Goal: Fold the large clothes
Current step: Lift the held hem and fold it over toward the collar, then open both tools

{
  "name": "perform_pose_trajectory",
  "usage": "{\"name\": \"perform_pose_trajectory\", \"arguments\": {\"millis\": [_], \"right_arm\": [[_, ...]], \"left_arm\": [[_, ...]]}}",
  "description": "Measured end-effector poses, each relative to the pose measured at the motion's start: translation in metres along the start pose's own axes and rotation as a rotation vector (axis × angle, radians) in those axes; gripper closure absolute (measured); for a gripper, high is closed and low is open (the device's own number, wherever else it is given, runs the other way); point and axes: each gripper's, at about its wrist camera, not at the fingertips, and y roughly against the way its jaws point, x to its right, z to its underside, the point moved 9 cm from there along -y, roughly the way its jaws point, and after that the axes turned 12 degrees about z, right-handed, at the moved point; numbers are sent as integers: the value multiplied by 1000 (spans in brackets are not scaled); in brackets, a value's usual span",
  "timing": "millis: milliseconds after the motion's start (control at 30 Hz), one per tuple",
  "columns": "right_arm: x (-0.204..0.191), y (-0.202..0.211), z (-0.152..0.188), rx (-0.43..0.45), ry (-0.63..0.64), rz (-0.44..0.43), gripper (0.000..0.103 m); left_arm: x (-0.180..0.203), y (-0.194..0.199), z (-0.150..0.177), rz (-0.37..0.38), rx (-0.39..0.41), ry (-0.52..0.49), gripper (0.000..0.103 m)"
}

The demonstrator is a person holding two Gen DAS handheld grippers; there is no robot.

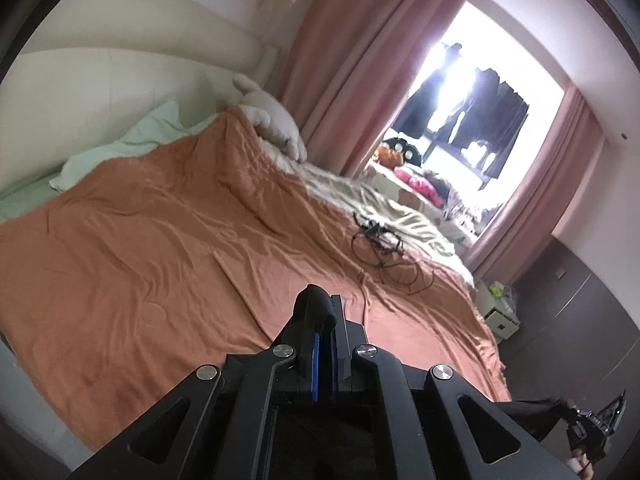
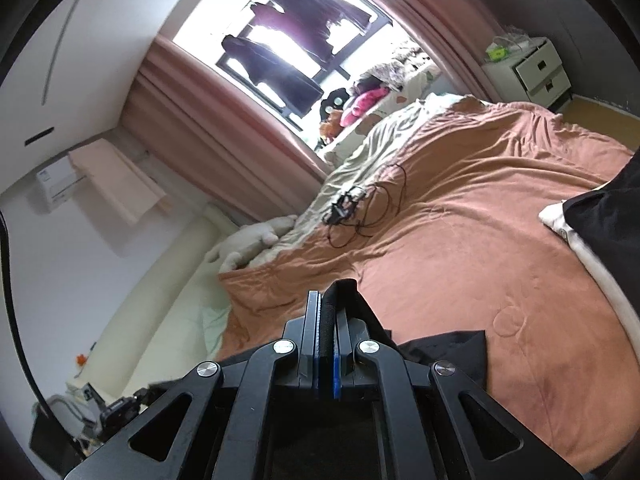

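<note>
My left tongs (image 1: 324, 312) are clamped on a fold of black cloth (image 1: 320, 306) that bunches over their tips, and my right tongs (image 2: 330, 300) pinch another edge of the same black garment, which drapes down below them toward me. So the garment hangs between my two tongs, above the near edge of the bed, and a flap of it shows just right of my right tongs. Ahead of both tongs spreads the orange blanket (image 1: 160, 240), wrinkled and covering most of the bed. Beyond my left tongs and a little to the right lies a tangle of black cable (image 1: 380, 248), at the border of the orange blanket and a cream sheet (image 1: 360, 196). Farther off, past the blanket, a white plush toy (image 1: 272, 120) rests by the cream headboard (image 1: 100, 92), with a pale green pillow (image 1: 132, 140) to the left of it. Pink curtains (image 1: 360, 60) frame a bright window (image 1: 472, 92) far ahead to the right, with dark clothes hanging in it. A white drawer unit (image 1: 498, 312) stands beside the bed to the right of my left tongs. At the far right of my right tongs sits a black and white bundle (image 2: 592, 224) on the blanket.
</note>
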Motion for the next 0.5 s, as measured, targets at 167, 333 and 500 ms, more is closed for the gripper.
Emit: {"name": "perform_pose_trajectory", "arguments": {"millis": [167,333,500], "right_arm": [[14,-47,1,-53,-13,48,99],[46,-95,14,-111,-39,110,99],[80,-138,31,-179,-68,163,99]], "left_arm": [[-19,-57,8,-49,-66,0,100],[-47,-106,30,-87,-147,19,100],[-79,-150,60,-139,-230,41,100]]}}
